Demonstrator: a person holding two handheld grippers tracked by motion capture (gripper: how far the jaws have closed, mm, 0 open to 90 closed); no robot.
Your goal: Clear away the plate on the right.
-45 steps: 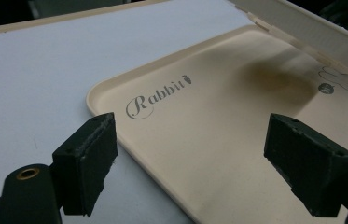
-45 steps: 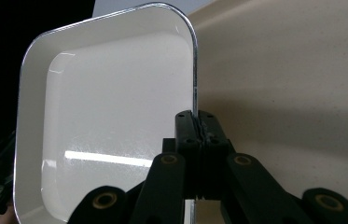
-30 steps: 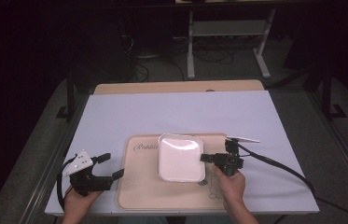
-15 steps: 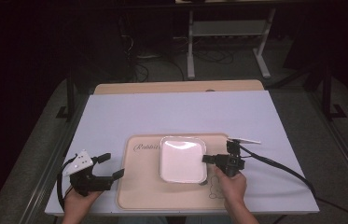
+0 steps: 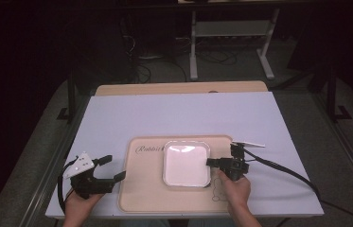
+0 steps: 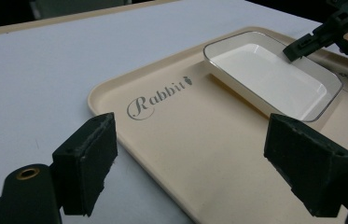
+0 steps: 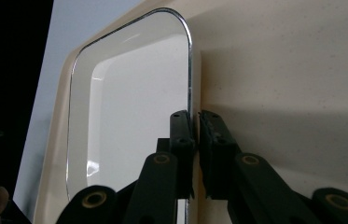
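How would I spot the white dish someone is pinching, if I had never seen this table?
On the pale table lies a beige tray printed with the word Rabbit. On its right half sits the white dish, square with rounded corners and a shiny rim. The right gripper pinches its right edge.

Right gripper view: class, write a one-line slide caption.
Right gripper pinches the rim of the white dish on the beige tray.

the dish (image 7: 129, 121) rim's near stretch is hidden behind the right tool (image 7: 195, 140).
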